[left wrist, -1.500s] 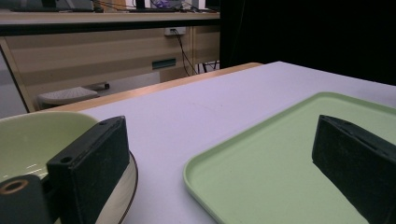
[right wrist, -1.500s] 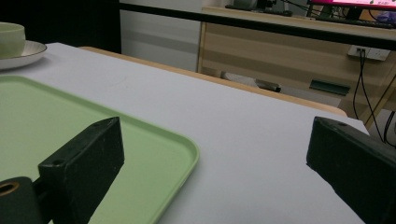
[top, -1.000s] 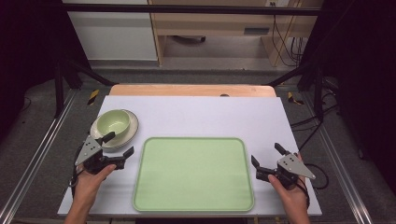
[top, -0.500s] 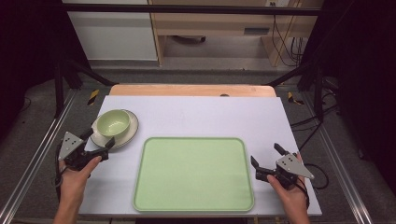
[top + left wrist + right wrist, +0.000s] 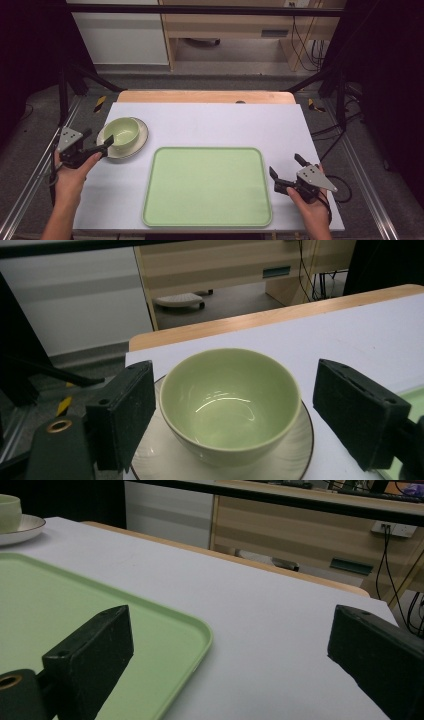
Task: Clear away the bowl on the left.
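Note:
A pale green bowl [image 5: 121, 131] stands upright on a cream saucer [image 5: 138, 142] at the table's left. My left gripper [image 5: 98, 139] sits at the saucer's left edge and points at the bowl. In the left gripper view the bowl [image 5: 230, 400] and the saucer [image 5: 300, 445] show in the gap of the left gripper [image 5: 242, 415]. Its jaws have just been closing a little but are still wide, and neither pad touches the bowl. My right gripper [image 5: 285, 166] rests open and holds nothing, right of the green tray [image 5: 207, 185].
The white tabletop [image 5: 225, 122] has a wooden strip [image 5: 205, 96] along its far edge. In the right gripper view the tray's corner [image 5: 195, 630] lies just left of the right gripper [image 5: 235, 655]. The bowl [image 5: 7, 510] shows far off.
My left hand has moved left and away from the tray, and its gripper now faces the bowl from the saucer's left side. The right hand has not moved.

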`<state>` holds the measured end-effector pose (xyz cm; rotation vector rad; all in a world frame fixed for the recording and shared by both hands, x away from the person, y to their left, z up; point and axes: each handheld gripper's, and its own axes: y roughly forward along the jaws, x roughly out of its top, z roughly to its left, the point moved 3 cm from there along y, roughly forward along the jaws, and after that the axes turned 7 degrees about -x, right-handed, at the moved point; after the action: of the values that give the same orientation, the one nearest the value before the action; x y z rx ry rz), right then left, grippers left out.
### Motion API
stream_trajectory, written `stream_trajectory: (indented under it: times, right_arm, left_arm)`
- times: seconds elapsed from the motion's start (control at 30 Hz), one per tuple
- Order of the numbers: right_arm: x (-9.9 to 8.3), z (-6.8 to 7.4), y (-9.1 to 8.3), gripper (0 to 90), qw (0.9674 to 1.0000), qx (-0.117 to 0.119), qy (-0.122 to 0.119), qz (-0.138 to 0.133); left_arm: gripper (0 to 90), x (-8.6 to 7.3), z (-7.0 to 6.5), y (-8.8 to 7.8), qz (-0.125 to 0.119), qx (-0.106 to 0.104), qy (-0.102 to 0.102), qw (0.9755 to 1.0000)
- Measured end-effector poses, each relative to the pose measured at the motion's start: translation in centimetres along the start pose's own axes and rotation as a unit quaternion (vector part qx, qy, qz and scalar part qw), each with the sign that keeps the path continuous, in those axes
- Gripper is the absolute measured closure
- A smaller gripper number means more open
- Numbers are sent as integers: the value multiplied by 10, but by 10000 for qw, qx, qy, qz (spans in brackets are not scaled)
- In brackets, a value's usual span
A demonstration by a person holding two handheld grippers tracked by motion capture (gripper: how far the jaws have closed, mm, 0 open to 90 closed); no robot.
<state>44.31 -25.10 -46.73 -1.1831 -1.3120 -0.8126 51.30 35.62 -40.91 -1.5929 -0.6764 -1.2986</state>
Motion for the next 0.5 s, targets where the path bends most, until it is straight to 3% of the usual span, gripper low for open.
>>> stream_trajectory:
  times: [0.03, 0.23, 0.33, 0.5]
  right_arm:
    - [0, 0, 0, 48, 10000, -23, 6, -2]
    - [1, 1, 0, 48, 10000, -32, -20, -15]
    - [2, 0, -1, 50, 10000, -62, 31, -48]
    - [2, 0, -1, 51, 10000, -53, 8, -49]
  left_arm:
    - [176, 3, 7, 5, 63, -7, -188, 9998]
    - [192, 7, 21, 16, 326, 68, -377, 9987]
    - [192, 7, 23, 25, 526, 70, -162, 9985]
    - [201, 8, 29, 35, 694, 183, 1, 9974]
